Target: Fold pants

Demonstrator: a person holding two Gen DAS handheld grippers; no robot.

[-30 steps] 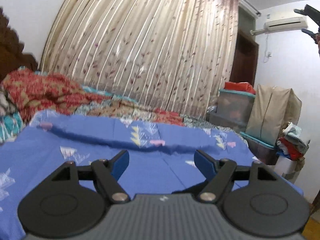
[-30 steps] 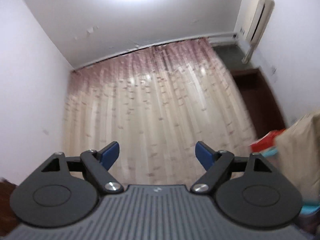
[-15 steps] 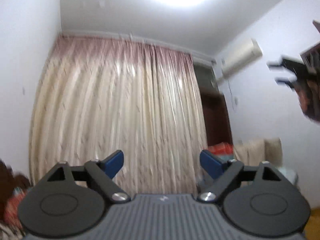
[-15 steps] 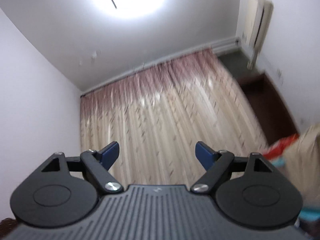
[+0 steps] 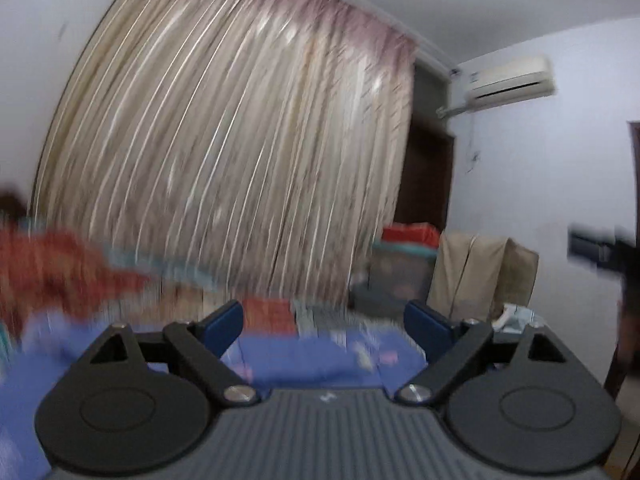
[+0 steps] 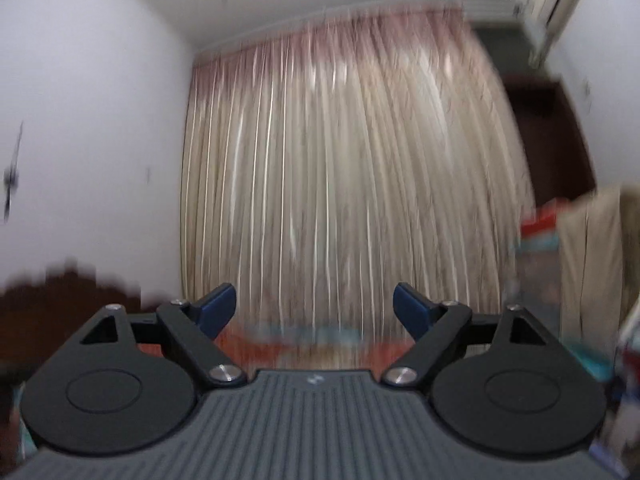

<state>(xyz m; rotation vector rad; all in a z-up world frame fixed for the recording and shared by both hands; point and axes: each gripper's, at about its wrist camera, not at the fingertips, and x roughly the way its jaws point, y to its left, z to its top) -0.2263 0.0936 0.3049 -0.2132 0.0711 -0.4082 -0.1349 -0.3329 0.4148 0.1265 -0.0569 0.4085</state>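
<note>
No pants show in either view. My left gripper point(image 5: 323, 322) is open and empty, raised above the bed with the blue patterned sheet point(image 5: 312, 358), and points toward the curtain. My right gripper point(image 6: 314, 306) is open and empty and points at the curtain point(image 6: 340, 184), higher up. It also shows as a dark blurred shape at the right edge of the left wrist view point(image 5: 600, 252). Both views are blurred by motion.
A red patterned blanket point(image 5: 52, 272) lies at the bed's left. Storage boxes point(image 5: 400, 272) and a beige bag point(image 5: 480, 272) stand right of the bed. A dark wooden headboard point(image 6: 60, 304) is at the left. An air conditioner point(image 5: 508, 80) hangs on the right wall.
Both grippers tilted up toward the ceiling half a second ago and have now tilted back down. The bed is again in the left view. Both stayed open.
</note>
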